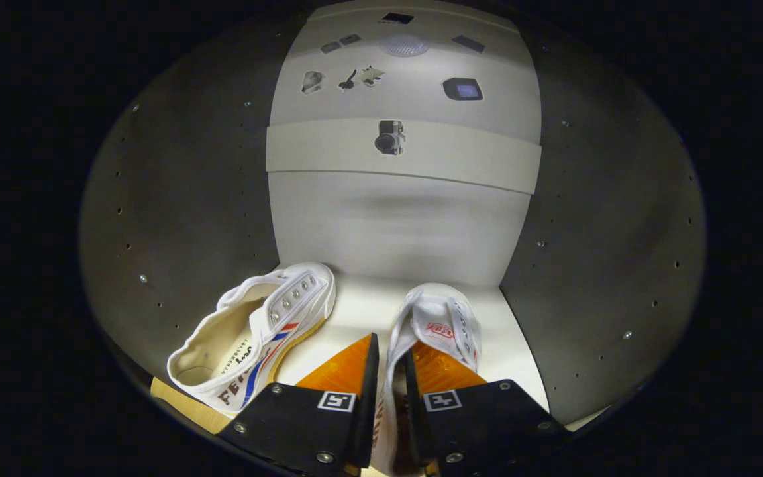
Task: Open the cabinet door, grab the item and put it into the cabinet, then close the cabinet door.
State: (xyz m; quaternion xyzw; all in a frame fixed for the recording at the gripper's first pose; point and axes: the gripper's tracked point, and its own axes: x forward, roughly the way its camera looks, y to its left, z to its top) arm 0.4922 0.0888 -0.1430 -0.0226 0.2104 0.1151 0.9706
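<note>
Inside the cabinet (176, 218), the main risk is letting go too early: the held shoe (436, 324) could tip sideways against the other shoe (259, 331) lying on its side at the left of the cabinet floor (361, 311), or sit too near the front edge and block the door. The claw (389, 371) is narrow, both fingers pressing the held shoe's side wall, its toe beyond the fingertips, towards the back wall.

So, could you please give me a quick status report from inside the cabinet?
Claw shut on second shoe, over the cabinet floor. First shoe on its side, left of it. Nothing blocking ahead to the back wall.
</note>
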